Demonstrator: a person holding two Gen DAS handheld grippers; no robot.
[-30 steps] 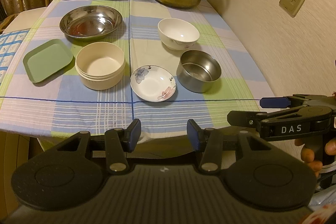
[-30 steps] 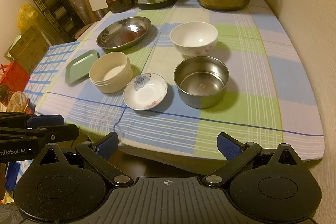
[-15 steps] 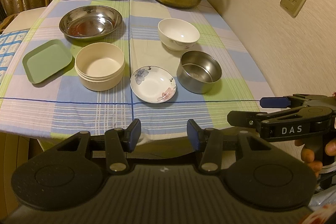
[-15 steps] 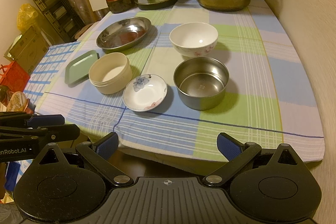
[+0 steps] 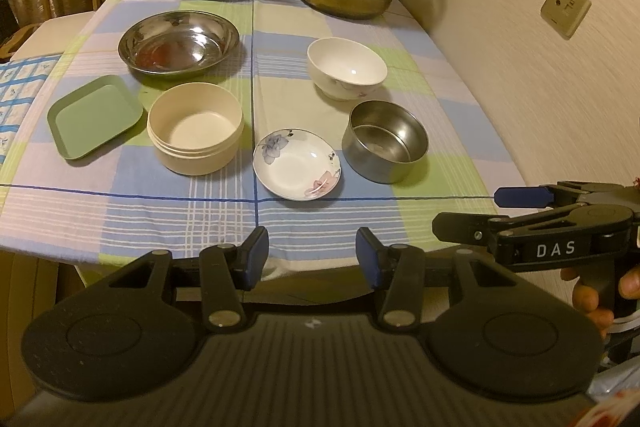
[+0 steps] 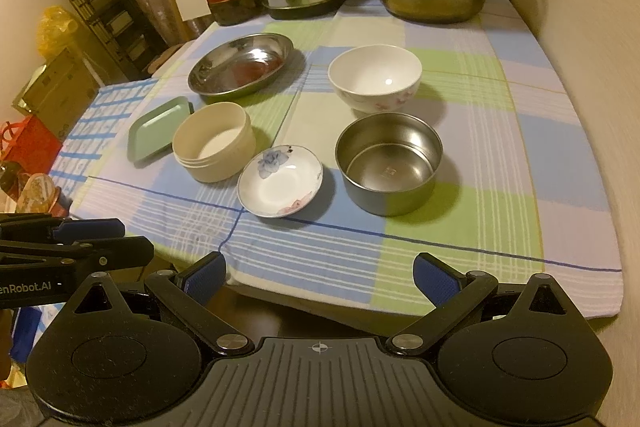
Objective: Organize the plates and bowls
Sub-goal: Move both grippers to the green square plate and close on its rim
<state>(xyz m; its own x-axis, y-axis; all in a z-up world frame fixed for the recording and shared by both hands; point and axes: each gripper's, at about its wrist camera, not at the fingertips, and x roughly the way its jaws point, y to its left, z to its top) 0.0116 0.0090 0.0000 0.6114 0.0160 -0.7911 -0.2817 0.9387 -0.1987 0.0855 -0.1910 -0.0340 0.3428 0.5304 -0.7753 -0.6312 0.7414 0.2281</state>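
Shiny steel bowl [image 6: 389,163], glossy ceramic saucer [image 6: 280,180], matt green plastic tray [image 5: 95,116], woven checked tablecloth [image 6: 520,163]

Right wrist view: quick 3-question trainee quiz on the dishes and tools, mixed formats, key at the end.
1. True or false: the right tool holds a dish.
2. Which dish lies nearest the table's front edge? A) floral saucer B) white bowl C) steel plate
3. Fill in: the green tray lies directly left of the ____ container.

Key: 1 false, both it and the left tool are open and empty; 2 A; 3 cream.
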